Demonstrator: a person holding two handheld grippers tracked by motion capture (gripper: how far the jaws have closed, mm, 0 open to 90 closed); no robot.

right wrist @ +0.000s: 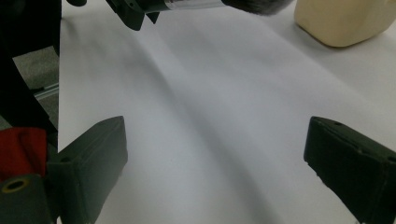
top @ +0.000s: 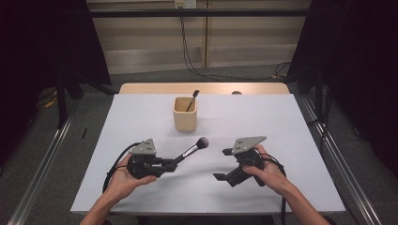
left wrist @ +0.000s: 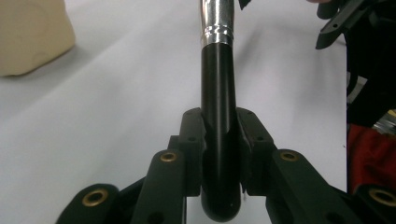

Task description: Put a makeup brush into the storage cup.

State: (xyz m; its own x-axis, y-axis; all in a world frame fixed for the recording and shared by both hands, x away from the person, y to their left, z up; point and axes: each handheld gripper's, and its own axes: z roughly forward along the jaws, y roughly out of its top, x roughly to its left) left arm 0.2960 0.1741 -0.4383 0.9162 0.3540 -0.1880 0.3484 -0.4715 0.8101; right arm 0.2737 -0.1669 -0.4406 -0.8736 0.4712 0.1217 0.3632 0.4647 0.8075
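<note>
Left gripper view: gripper (left wrist: pixel 219 140) around brush (left wrist: pixel 218 93)

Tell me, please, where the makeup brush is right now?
In the high view, the makeup brush is clamped in the left gripper, bristles toward the beige cup.

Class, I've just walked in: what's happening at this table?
A person holds a gripper in each hand over a white table. The left gripper is shut on the black handle of a makeup brush, bristles aimed toward the beige cup. A smaller brush already stands in that cup. The right gripper is open and holds nothing. The held brush is not yet in the cup.
</note>
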